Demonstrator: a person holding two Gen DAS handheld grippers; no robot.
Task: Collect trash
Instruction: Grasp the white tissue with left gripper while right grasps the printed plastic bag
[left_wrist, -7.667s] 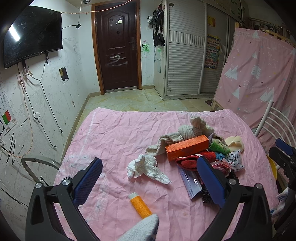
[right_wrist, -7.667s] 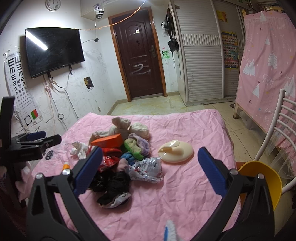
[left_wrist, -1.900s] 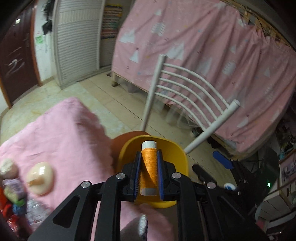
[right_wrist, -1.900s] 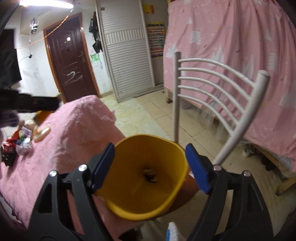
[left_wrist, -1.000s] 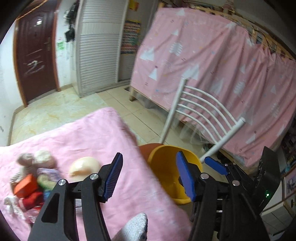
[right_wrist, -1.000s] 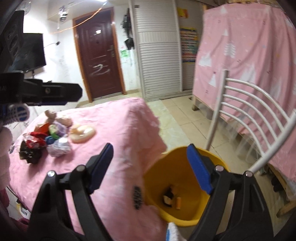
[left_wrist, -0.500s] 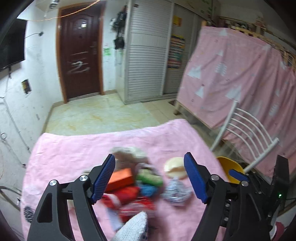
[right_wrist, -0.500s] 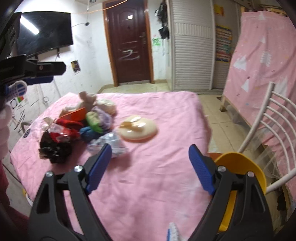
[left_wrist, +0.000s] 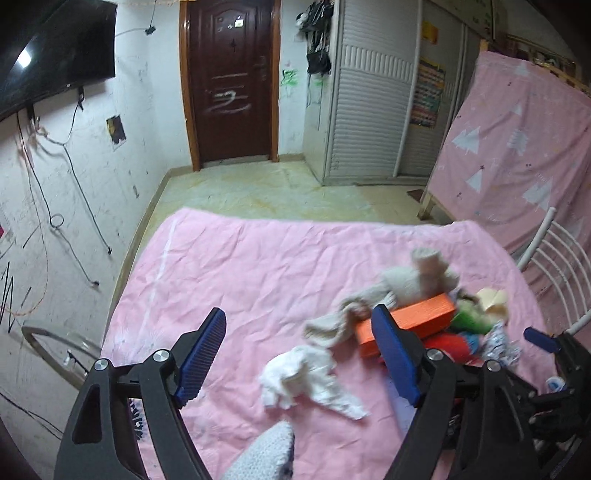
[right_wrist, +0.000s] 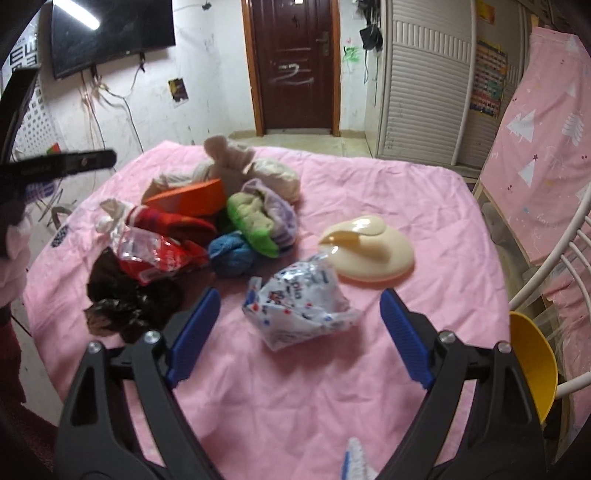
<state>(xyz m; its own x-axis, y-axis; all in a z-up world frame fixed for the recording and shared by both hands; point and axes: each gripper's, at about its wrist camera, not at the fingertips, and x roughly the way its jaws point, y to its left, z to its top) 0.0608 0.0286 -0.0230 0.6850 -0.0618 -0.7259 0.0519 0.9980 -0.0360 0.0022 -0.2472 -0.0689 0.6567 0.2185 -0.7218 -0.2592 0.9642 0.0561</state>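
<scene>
A pile of clutter lies on a pink sheet (left_wrist: 236, 273). A crumpled white tissue (left_wrist: 306, 380) lies just ahead of my open, empty left gripper (left_wrist: 299, 354). An orange box (left_wrist: 413, 317) rests behind it. My right gripper (right_wrist: 299, 332) is open and empty, with a crumpled white printed wrapper (right_wrist: 299, 306) between its fingers. To the left lie a red-and-clear plastic wrapper (right_wrist: 155, 251) and a black bag (right_wrist: 122, 295). The yellow bin (right_wrist: 532, 373) stands at the right edge.
Socks and cloths, beige (right_wrist: 240, 166), green (right_wrist: 251, 218) and blue (right_wrist: 232, 254), sit in the pile. A cream dome-shaped lid (right_wrist: 369, 251) lies to the right. A white chair (right_wrist: 554, 251) stands by the bin. The left gripper shows in the right wrist view (right_wrist: 62, 166).
The left gripper dropped the orange thread spool into the yellow bin, then opened and swung back over the bed. The right gripper left the bin and moved in over the printed wrapper.
</scene>
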